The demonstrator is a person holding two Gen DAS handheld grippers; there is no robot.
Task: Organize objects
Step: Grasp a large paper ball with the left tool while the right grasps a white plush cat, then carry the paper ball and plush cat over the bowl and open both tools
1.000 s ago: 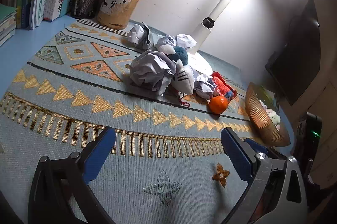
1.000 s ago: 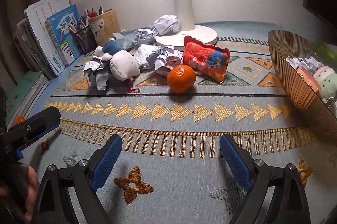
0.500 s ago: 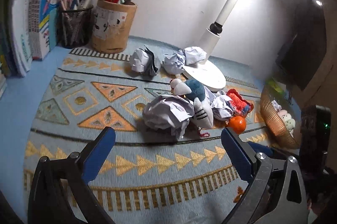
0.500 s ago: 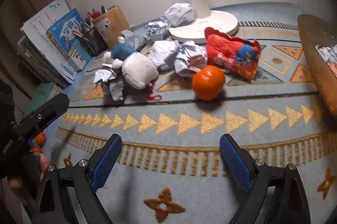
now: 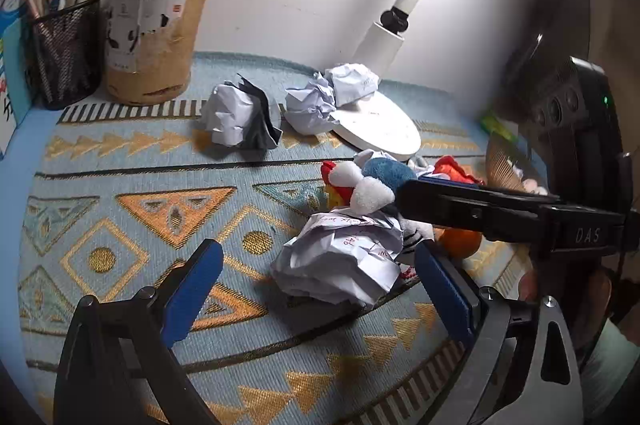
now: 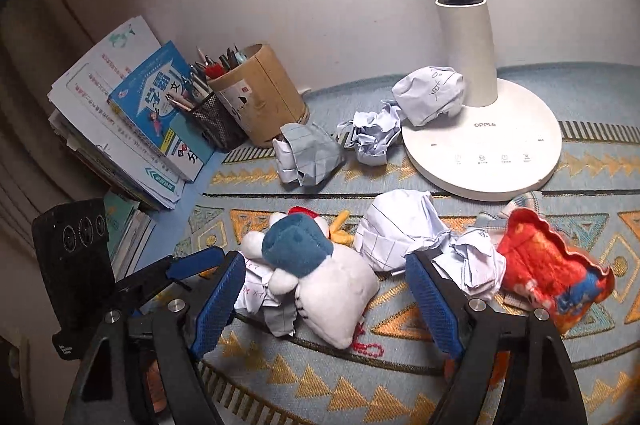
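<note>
1. My left fingers (image 5: 316, 289) stand wide and are closing; a crumpled paper ball (image 5: 340, 261) lies between them on the patterned mat (image 5: 132, 209), nearer the right-hand pad, not yet touched by either pad as far as I can tell.
2. That paper ball is white, lined, with red handwriting on its upper folds; loosely scrunched, flat on the mat.
3. My right fingers (image 6: 328, 297) are fairly wide and also closing; the plush toy (image 6: 320, 277) lies between them, its white body near the left-hand pad. I cannot tell whether the pad touches it.
4. Plush toy: white body, blue head part, small red tuft, a red bead chain (image 6: 370, 347) trailing by its lower edge. Part of the paper ball shows under its left side.
5. In the left view my right tool crosses above the toy and an orange (image 5: 460, 241) that lies just beyond the paper ball.
6. More paper wads (image 6: 404, 237) sit beyond my right fingers, touching a red plush pouch (image 6: 548, 269) at right.
7. Farther back: three more paper balls (image 5: 240, 113) near the white lamp base (image 6: 484, 145), one resting on it.
8. Far left on the surface: cardboard pen pot (image 5: 156, 33), mesh pen cup (image 5: 64, 53), stacked books (image 6: 120, 121).
</note>
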